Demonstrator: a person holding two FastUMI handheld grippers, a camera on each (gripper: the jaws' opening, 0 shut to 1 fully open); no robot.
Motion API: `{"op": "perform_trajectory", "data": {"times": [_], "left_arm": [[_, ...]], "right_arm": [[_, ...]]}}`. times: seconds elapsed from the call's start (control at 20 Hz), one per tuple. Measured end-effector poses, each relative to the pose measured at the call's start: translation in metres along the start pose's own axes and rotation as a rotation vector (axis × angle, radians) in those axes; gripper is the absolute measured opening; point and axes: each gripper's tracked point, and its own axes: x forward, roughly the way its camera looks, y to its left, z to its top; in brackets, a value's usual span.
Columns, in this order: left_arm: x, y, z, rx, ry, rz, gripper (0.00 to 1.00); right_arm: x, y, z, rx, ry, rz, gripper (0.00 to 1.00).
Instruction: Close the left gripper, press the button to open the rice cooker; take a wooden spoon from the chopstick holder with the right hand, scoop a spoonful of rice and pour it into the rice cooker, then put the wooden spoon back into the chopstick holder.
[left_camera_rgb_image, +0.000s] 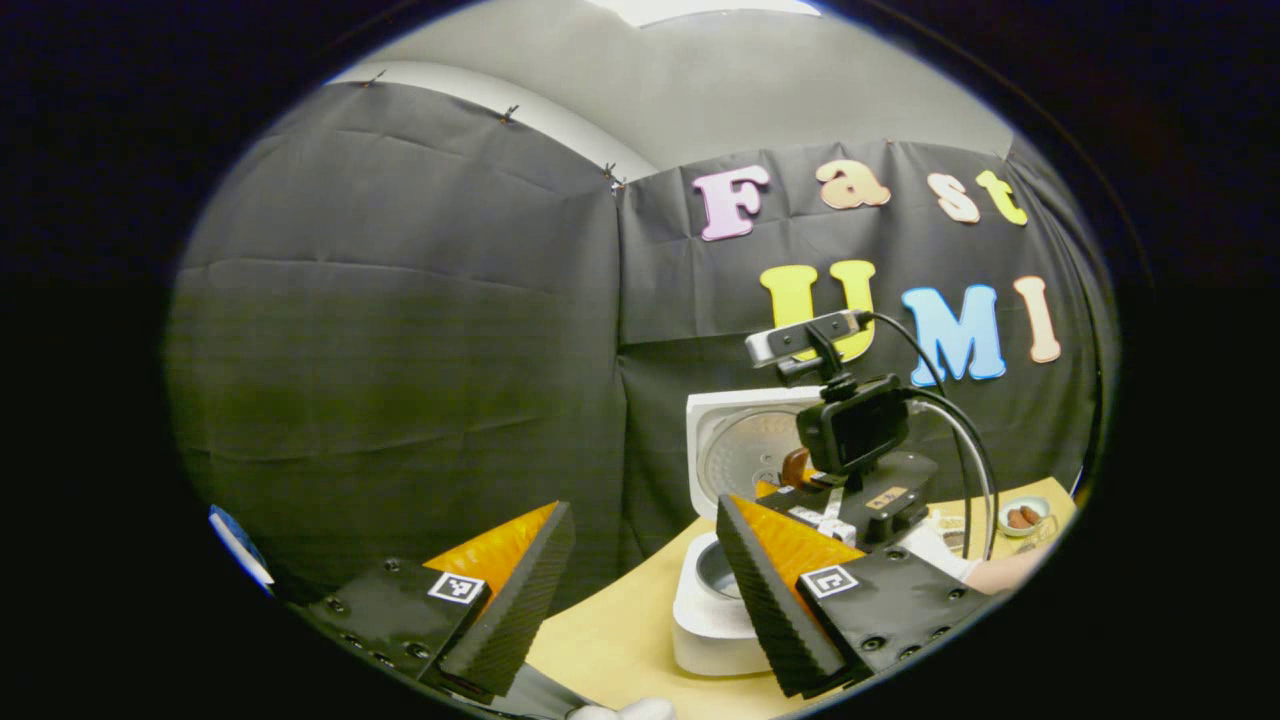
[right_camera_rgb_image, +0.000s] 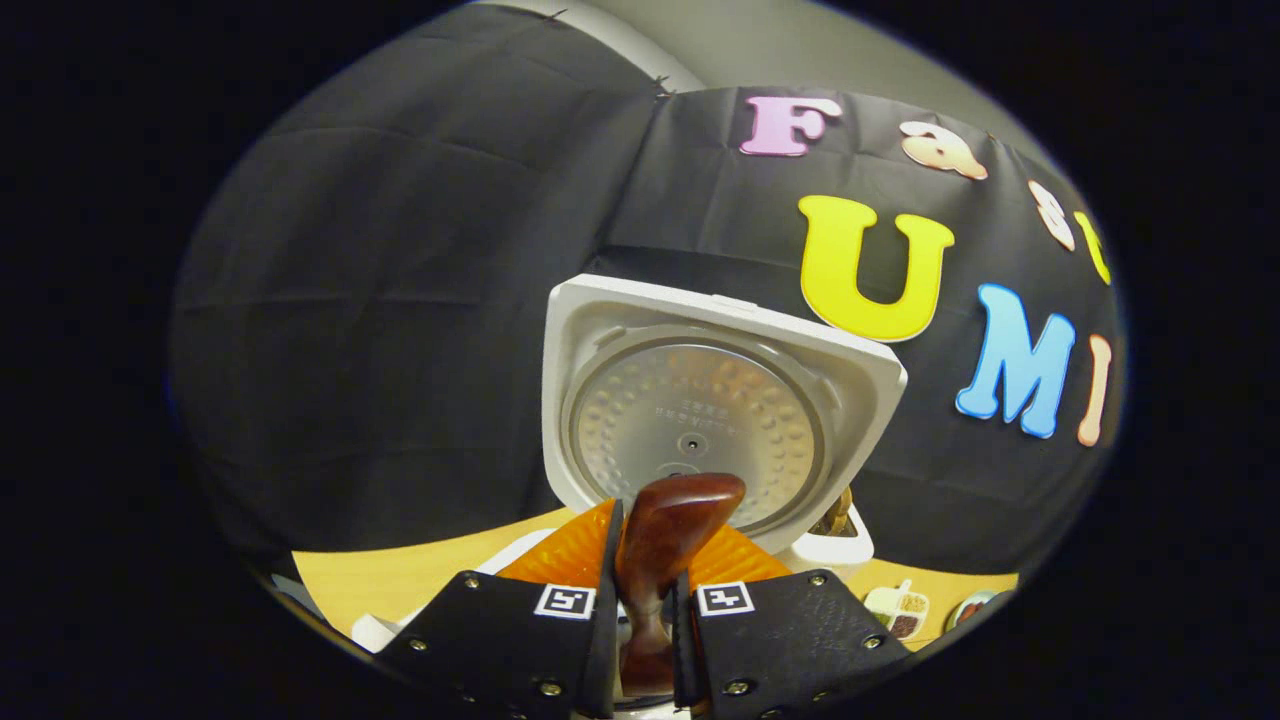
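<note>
The white rice cooker (left_camera_rgb_image: 700, 625) stands on the table with its lid (right_camera_rgb_image: 690, 420) raised, the metal inner plate facing me. My left gripper (left_camera_rgb_image: 640, 600) hangs open and empty in front of the cooker's left side. Beyond it, my right gripper (left_camera_rgb_image: 800, 495) hovers over the cooker's pot opening (left_camera_rgb_image: 715, 572), in front of the lid. In the right gripper view, the right gripper (right_camera_rgb_image: 650, 565) is shut on the handle of the dark wooden spoon (right_camera_rgb_image: 680, 510), whose bowl points up toward the lid. The spoon (left_camera_rgb_image: 795, 467) also peeks out beside the far gripper. Whether it carries rice is hidden.
The tan table (left_camera_rgb_image: 620, 640) runs under the cooker. A small bowl (left_camera_rgb_image: 1025, 515) with brown pieces sits at the far right, with a hand (left_camera_rgb_image: 1000, 575) near it. A white holder (right_camera_rgb_image: 835, 545) stands behind the lid, and a divided dish (right_camera_rgb_image: 900, 610) lies to its right.
</note>
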Motion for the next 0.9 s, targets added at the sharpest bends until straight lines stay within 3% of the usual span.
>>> {"op": "perform_trajectory", "data": {"times": [0.25, 0.35, 0.6, 0.9], "left_arm": [[-0.002, -0.007, 0.010, 0.007, -0.012, -0.013, 0.99], [-0.004, -0.009, 0.014, 0.007, -0.021, -0.023, 0.99], [0.001, -0.031, 0.022, 0.008, -0.027, -0.061, 0.99], [-0.006, -0.057, 0.027, 0.007, -0.037, -0.122, 0.97]], "right_arm": [[-0.013, -0.025, 0.023, 0.336, -0.037, 0.021, 0.23], [-0.021, -0.045, 0.028, 0.448, -0.044, -0.004, 0.23], [-0.047, -0.106, 0.041, 0.566, -0.105, -0.098, 0.23], [-0.084, -0.192, 0.027, 0.595, -0.149, -0.251, 0.23]]}}
